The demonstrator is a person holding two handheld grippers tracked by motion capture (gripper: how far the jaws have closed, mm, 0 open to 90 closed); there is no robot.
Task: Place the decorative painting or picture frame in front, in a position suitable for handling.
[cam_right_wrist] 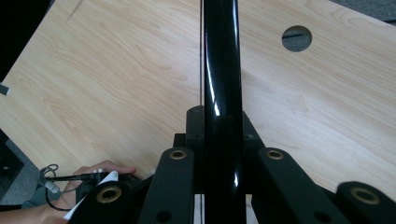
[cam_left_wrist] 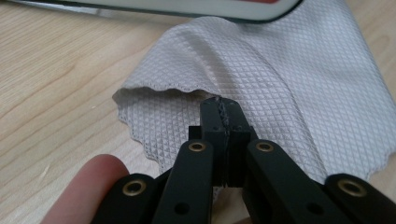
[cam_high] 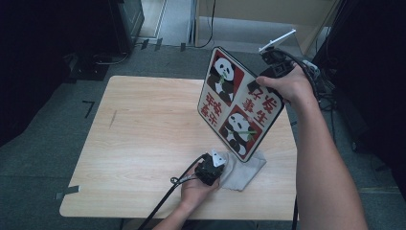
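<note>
A board [cam_high: 237, 108] printed with two pandas and red characters stands tilted on one lower corner, resting on a pale grey cloth [cam_high: 244, 172] near the table's front right. My right gripper [cam_high: 264, 79] is shut on the board's upper right edge. In the right gripper view that glossy black edge [cam_right_wrist: 220, 60] runs straight up between my right gripper's [cam_right_wrist: 219, 123] jaws. My left gripper [cam_high: 221, 166] is low at the cloth's left side. In the left gripper view it [cam_left_wrist: 220, 109] is shut on a fold of the diamond-weave cloth [cam_left_wrist: 299, 84], with the board's rim [cam_left_wrist: 187, 9] just beyond.
The light wooden table [cam_high: 143, 124] has a round cable hole [cam_right_wrist: 297, 38] near one edge. Dark equipment and cables sit on the grey floor [cam_high: 72, 62] behind and to both sides. The left hand [cam_right_wrist: 93, 170] and its cable lie at the table's front edge.
</note>
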